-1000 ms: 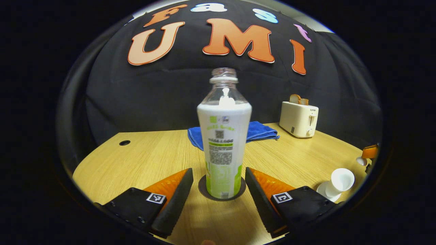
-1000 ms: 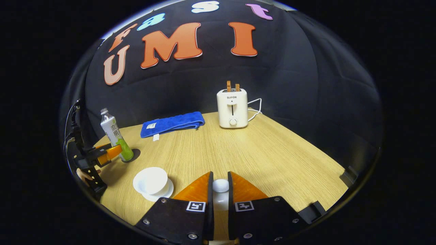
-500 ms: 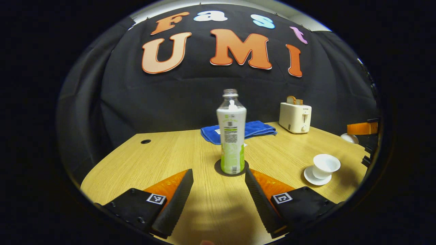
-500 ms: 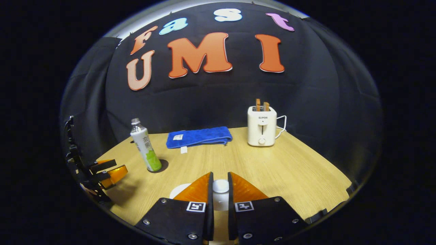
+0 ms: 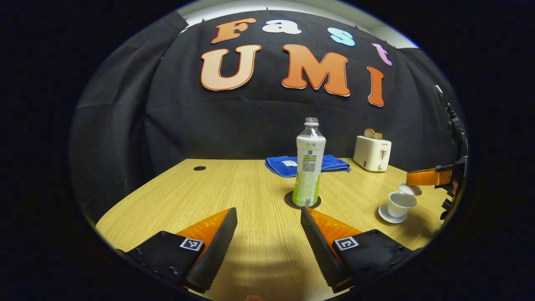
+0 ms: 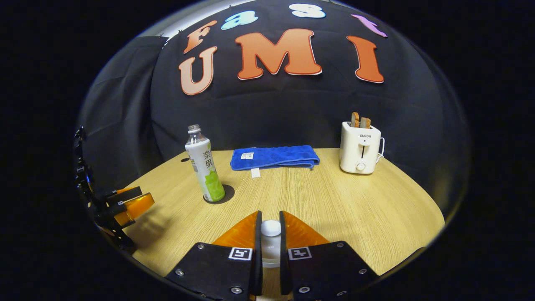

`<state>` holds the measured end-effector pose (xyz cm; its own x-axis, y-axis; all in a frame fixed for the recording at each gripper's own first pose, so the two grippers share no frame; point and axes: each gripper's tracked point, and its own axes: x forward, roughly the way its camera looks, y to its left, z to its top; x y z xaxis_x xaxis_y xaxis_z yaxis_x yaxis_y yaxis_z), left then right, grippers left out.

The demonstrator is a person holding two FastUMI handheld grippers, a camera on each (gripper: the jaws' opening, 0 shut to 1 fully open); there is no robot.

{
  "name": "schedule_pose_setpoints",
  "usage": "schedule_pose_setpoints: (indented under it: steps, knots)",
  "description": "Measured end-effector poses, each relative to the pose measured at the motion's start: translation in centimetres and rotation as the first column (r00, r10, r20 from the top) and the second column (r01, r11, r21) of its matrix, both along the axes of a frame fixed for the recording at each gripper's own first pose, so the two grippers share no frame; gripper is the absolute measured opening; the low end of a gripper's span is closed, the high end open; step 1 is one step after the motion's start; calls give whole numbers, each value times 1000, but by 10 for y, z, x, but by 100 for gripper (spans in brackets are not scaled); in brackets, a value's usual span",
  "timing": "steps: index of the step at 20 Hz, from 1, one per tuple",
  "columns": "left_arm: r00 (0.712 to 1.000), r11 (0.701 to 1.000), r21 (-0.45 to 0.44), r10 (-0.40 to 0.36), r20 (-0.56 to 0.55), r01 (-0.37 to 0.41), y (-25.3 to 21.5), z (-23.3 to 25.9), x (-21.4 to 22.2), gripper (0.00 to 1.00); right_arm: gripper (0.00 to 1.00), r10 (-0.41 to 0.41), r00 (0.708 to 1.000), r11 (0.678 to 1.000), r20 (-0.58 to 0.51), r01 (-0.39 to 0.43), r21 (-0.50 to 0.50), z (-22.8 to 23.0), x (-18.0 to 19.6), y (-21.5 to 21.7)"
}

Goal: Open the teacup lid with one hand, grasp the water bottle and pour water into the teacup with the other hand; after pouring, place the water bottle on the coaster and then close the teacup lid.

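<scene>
Teacup lid (image 6: 271, 229): white, knobbed; clamped by its knob between the closed fingers of the right gripper (image 6: 270, 242); seen in the left gripper view held just above the teacup (image 5: 401, 202).

Teacup: white, uncovered, standing on its saucer (image 5: 388, 215) toward the table's (image 5: 234, 188) right side.

Water bottle (image 5: 309, 162): upright on the dark coaster (image 5: 289, 200), uncapped, untouched.

Left gripper (image 5: 267, 236): fingers spread wide, empty, well apart from the bottle.

Also noted: blue cloth (image 6: 273, 157) and toaster (image 6: 360, 147) at the rear.

Step in hand, judged: pouring and bottle placement appear done; closing of the lid is under way.

Next move, judged: the lid must be centred over the cup rim, lowered level until seated, then released; the saucer should not be jolted.
</scene>
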<state>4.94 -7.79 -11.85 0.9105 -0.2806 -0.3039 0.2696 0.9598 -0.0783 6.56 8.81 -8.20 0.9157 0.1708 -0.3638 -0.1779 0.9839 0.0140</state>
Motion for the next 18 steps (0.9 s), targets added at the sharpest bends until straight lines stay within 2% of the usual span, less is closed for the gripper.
schedule_pose_setpoints:
  steps: [8, 9, 11, 16, 18]
  knots:
    - [1000, 1000, 13, -7, 10, 7, -3, 0, -3, 98, 18, -9, 1000, 1000, -21, 9, -5, -17, 4, 0]
    - [1000, 1000, 16, -2, 8, 2, -2, 0, -2, 95, 18, -11, 1000, 1000, -21, 11, -6, -17, 5, -1]
    - [1000, 1000, 13, 3, 5, -3, -1, -1, 0, 98, 18, -12, 1000, 1000, -26, 12, -10, -20, 6, -3]
    - [1000, 1000, 12, -1, -12, 1, -5, -5, 1, 96, 22, -2, 1000, 1000, -31, 2, -14, -24, 6, 0]
    - [1000, 1000, 15, -1, -8, 1, -7, -3, 1, 98, 22, 0, 999, 1000, -34, 0, -14, -25, 7, 0]
